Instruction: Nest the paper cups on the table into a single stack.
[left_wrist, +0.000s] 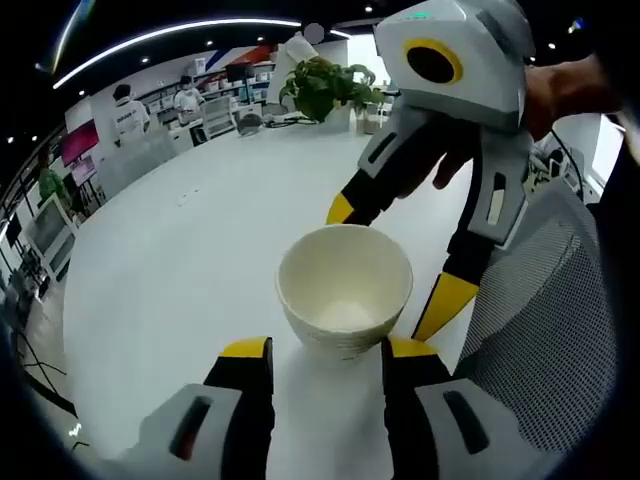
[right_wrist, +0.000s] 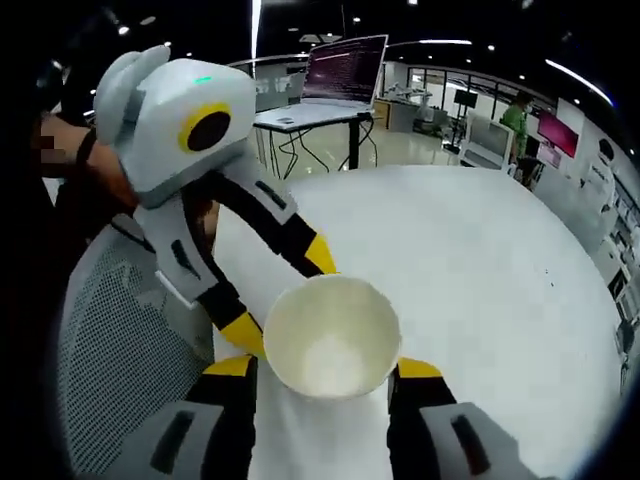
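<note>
Nearby, mesh chair (left_wrist: 545, 300), plant (left_wrist: 325, 88), laptop (right_wrist: 340, 75)

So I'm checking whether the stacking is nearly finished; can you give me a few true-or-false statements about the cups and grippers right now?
1. The paper cup stack stands upright on the white table. True.
2. The cup is full of liquid. False: its inside looks empty and white.
3. Both grippers have a jaw on each side of the stack: the left gripper from one side, the right gripper from the opposite side. True.
4. The cup lies on its side. False: its mouth faces up.
5. A potted plant stands at the table's far edge in the left gripper view. True.
</note>
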